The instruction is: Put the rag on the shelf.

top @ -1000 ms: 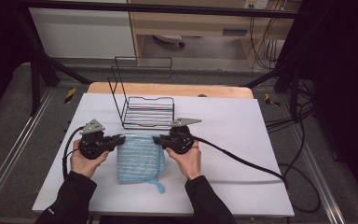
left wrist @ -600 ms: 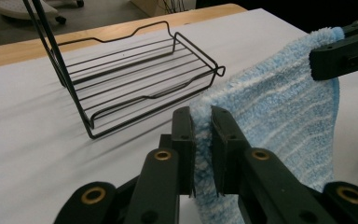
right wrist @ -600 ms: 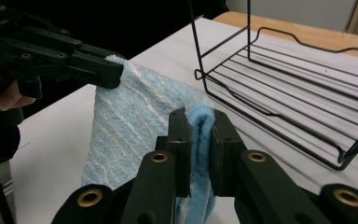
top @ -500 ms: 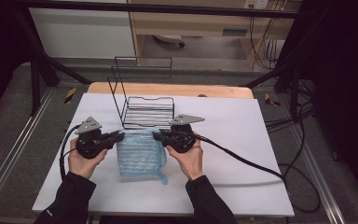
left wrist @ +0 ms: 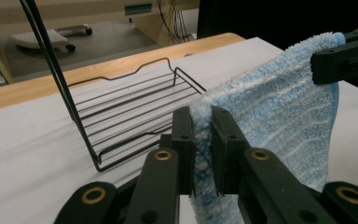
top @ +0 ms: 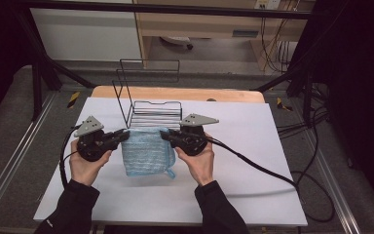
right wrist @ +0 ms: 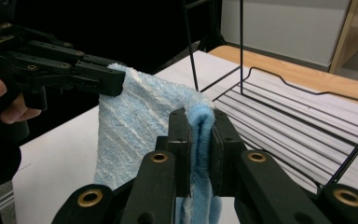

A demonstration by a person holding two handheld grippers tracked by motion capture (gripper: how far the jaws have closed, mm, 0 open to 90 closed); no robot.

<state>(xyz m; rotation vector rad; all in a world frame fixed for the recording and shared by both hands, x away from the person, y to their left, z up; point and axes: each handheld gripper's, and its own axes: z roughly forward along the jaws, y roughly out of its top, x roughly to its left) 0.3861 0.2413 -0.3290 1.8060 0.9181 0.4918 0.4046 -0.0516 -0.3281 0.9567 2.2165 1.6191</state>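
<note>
A light blue striped towel (top: 146, 151) hangs between my two grippers just above the white table, folded double. My left gripper (top: 125, 135) is shut on its left top corner, and my right gripper (top: 164, 135) is shut on its right top corner. In the left gripper view the towel (left wrist: 279, 116) is pinched between the black jaws, with the left gripper (left wrist: 203, 135) low in front. In the right gripper view the towel's folded edge (right wrist: 135, 121) sits between the jaws of the right gripper (right wrist: 200, 140). A small loop dangles from the towel's lower right corner.
A black wire rack (top: 151, 105) stands just behind the towel, its flat shelf (left wrist: 135, 116) on the white table cover (top: 253, 185) and its tall back frame rising at the far side. Cables trail from both grippers across the table. A wooden table edge (top: 175, 92) lies beyond.
Both hands have lifted the towel off the table. It lay nearly flat a second ago and now hangs from its two held corners, closer to the wire rack.
</note>
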